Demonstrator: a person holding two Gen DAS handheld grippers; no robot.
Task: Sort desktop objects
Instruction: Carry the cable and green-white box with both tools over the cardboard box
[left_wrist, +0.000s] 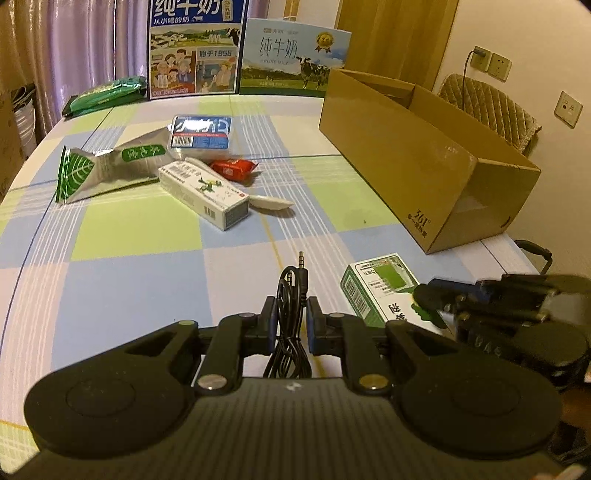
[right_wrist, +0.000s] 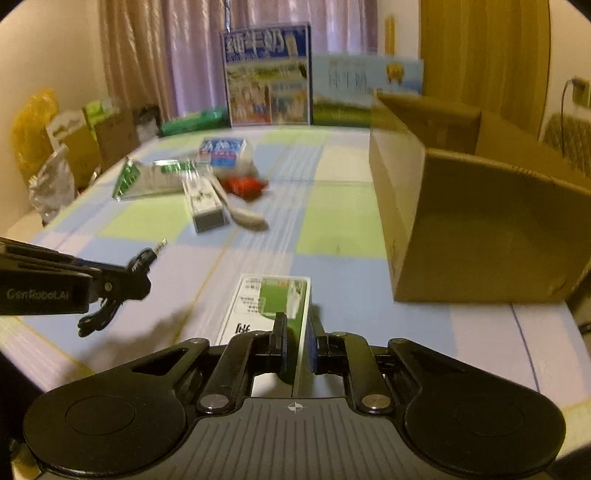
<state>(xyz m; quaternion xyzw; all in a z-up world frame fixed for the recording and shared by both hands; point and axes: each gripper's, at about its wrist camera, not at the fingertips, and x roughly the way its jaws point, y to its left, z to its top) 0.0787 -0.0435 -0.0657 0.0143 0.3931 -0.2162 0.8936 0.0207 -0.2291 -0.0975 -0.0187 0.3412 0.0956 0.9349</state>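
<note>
My left gripper (left_wrist: 291, 308) is shut on a coiled black audio cable (left_wrist: 290, 284) whose jack plug points forward above the checked tablecloth. The right wrist view shows that left gripper (right_wrist: 138, 271) from the side, with the cable's plug (right_wrist: 157, 249) sticking out. My right gripper (right_wrist: 297, 326) is shut on the near end of a green-and-white box (right_wrist: 271, 299), low over the table. That box (left_wrist: 376, 286) and the right gripper (left_wrist: 434, 299) also appear in the left wrist view. An open cardboard box (left_wrist: 413, 162) (right_wrist: 476, 221) stands to the right.
A cluster lies mid-table: a silver-green pouch (left_wrist: 107, 166), a blue-labelled plastic pack (left_wrist: 199, 134), a long white carton (left_wrist: 207, 192), a red packet (left_wrist: 234, 168) and a white spoon-like piece (left_wrist: 271, 203). Two milk cases (left_wrist: 195, 48) stand at the far edge beside a green packet (left_wrist: 107, 92).
</note>
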